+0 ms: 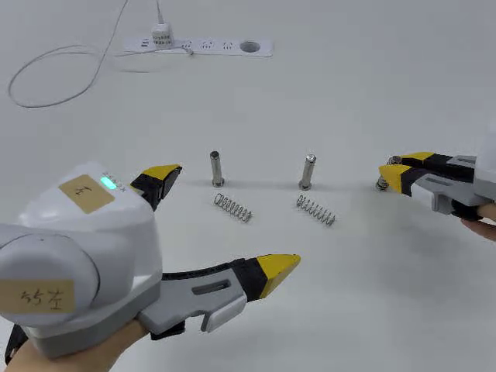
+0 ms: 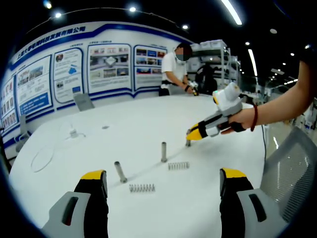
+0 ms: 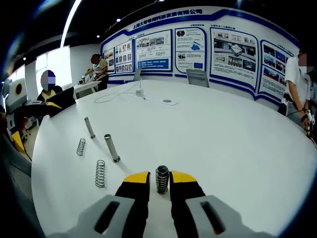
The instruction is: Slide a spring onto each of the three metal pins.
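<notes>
Right hand-held gripper (image 3: 159,177) pinches a spring (image 3: 162,179); squeezed too hard, it could buckle or shoot across the surface (image 3: 223,148); left hand-held gripper (image 2: 163,173) stands open.

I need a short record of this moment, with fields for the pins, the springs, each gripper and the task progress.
free pins: left pin and right pin, both upright and bare
loose springs: left spring and right spring, each lying on the table in front of a pin
left gripper: open, holding nothing
right gripper: shut on the held spring, which stands upright between its jaws
third pin: cannot tell whether it is inside the held spring
progress: two pins not yet sleeved
</notes>
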A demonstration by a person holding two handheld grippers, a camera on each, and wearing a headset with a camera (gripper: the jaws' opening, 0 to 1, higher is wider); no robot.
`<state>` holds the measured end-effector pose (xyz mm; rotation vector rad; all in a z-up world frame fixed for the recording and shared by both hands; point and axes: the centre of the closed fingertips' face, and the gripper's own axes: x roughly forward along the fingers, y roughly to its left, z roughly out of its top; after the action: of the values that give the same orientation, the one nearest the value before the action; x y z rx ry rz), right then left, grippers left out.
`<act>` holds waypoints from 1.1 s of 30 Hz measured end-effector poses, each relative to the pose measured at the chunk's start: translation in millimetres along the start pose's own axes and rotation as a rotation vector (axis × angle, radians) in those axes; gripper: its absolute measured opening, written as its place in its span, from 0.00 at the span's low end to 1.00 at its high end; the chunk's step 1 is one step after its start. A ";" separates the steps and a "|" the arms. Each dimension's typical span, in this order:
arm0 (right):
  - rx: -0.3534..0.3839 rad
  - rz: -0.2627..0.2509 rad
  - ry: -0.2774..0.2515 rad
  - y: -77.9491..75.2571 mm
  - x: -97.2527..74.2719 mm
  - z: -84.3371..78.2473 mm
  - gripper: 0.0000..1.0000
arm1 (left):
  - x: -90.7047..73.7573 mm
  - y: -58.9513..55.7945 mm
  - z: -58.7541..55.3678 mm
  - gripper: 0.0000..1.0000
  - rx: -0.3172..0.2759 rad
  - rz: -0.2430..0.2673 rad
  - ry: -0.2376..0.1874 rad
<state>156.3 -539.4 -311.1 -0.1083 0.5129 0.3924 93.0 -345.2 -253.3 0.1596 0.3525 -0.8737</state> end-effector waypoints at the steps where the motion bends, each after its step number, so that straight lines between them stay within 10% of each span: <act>1: -0.004 -0.002 0.004 0.7 -0.3 -1.2 0.18 | -0.1 -0.1 0.1 0.96 0.000 0.000 0.000; 17: -0.005 0.006 -0.050 13.0 -24.0 25.9 0.29 | -2.9 1.7 1.6 0.99 0.000 0.005 -0.001; 33: -0.071 0.096 -0.043 60.7 -35.1 35.1 0.38 | -9.3 0.4 3.7 1.00 0.005 0.000 -0.003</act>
<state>120.5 -488.5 -263.4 -0.1442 0.4627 0.5062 88.7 -339.2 -246.4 0.1633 0.3479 -0.8748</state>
